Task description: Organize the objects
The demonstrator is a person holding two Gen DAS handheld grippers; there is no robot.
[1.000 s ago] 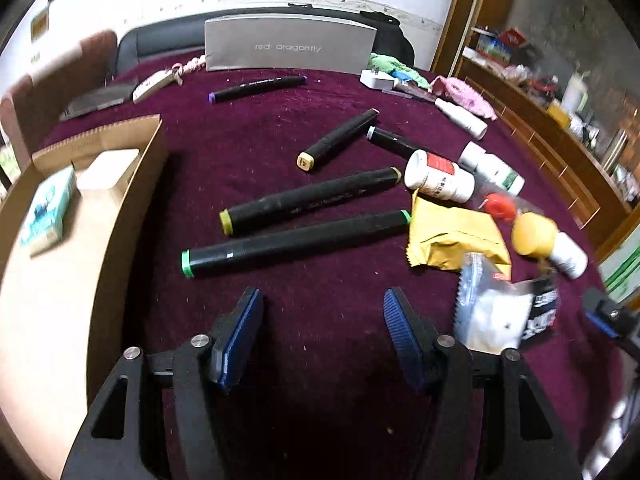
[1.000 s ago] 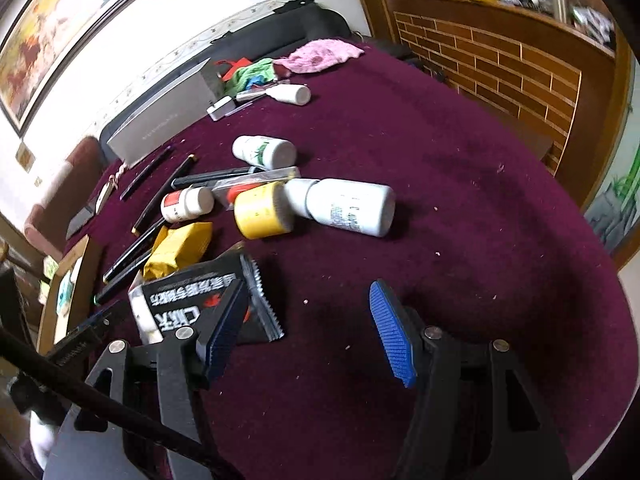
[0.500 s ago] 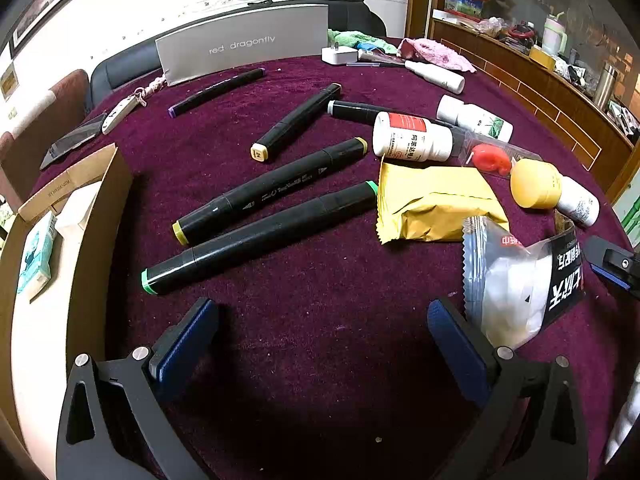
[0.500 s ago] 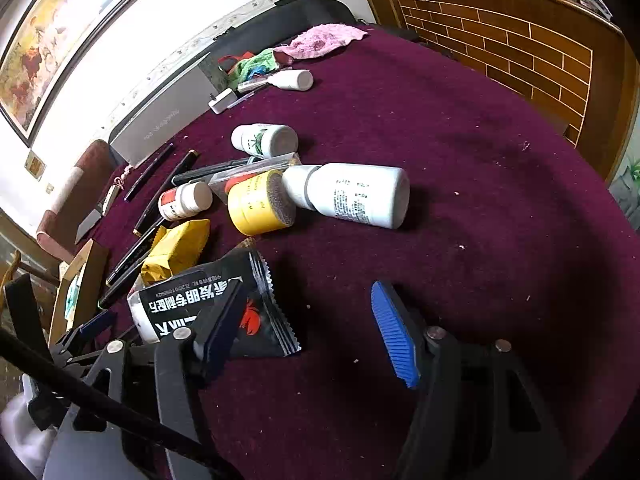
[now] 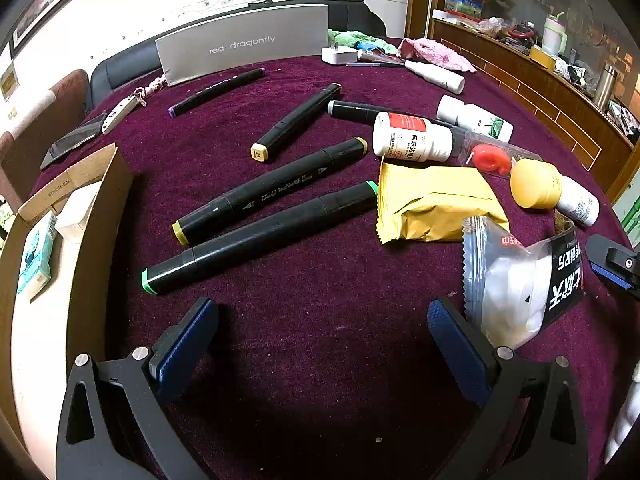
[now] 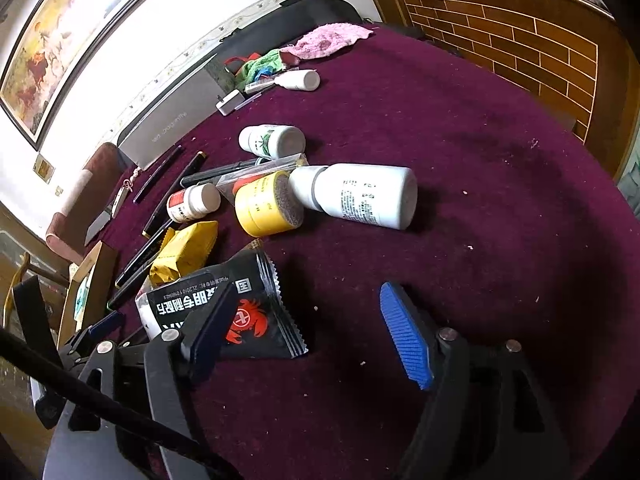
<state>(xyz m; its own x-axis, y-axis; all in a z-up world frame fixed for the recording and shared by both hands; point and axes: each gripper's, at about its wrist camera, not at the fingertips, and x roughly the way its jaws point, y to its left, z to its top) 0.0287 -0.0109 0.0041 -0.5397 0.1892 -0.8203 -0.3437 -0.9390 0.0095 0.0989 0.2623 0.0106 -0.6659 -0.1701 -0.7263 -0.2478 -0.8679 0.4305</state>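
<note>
Your left gripper stands wide and empty above bare cloth, with the green-capped marker lying crosswise just ahead. Your right gripper is spread too, holding nothing, one finger overlapping the black snack packet. If the marker is your pick, which is my guess, straddle its middle, square to the barrel, and close gently so it doesn't roll. The cardboard box waits at your left; its depth is hard to judge from here.
</note>
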